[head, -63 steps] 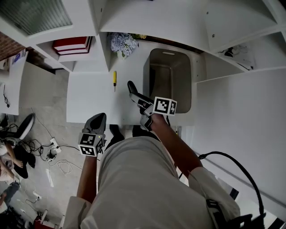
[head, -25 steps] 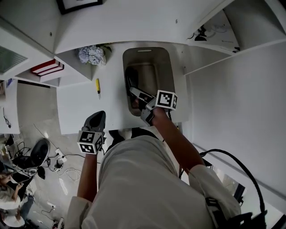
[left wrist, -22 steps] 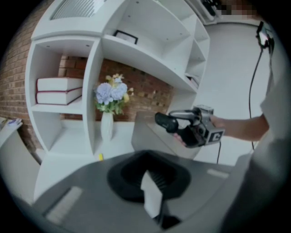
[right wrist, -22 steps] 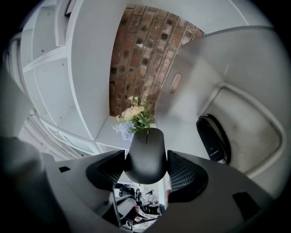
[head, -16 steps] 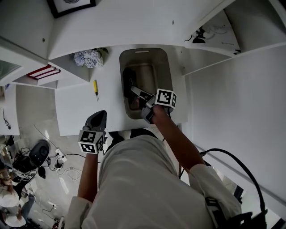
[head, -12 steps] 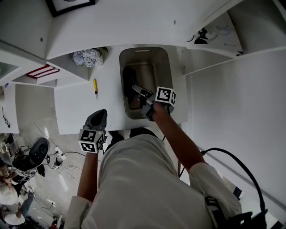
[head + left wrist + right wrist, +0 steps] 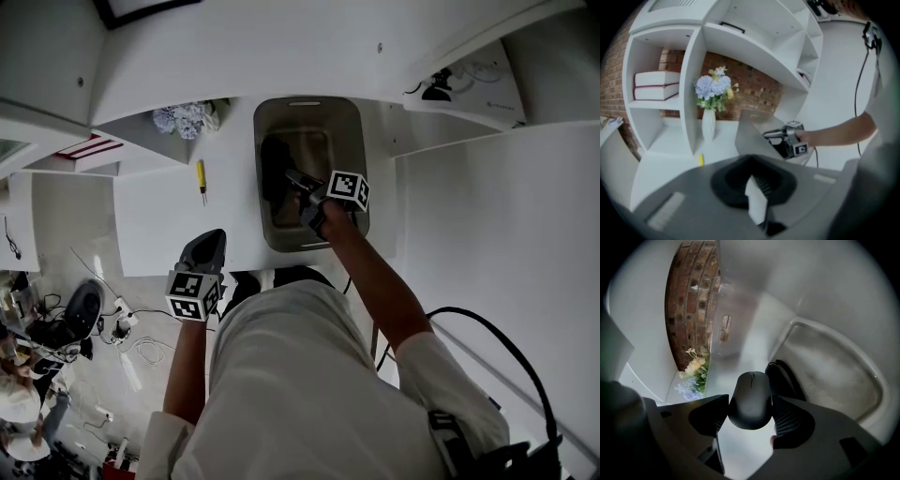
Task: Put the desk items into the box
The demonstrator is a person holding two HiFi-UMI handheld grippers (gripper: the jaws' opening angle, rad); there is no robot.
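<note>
White desk under shelves; mouse going into the box.
Right claw pinches a black mouse by its sides, low inside the grey box. A dark item lies just beyond the jaws. Left claw is closed and empty, well back at the desk edge. Screwdriver lies on the desk to the right claw's left, outside the box. Best move, likely: sink to the floor short of the dark item, part the jaws gently, lift straight clear of the rim.

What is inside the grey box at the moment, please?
A black mouse held in the right claw, plus another dark item I cannot identify; the box floor beneath them is covered.
</note>
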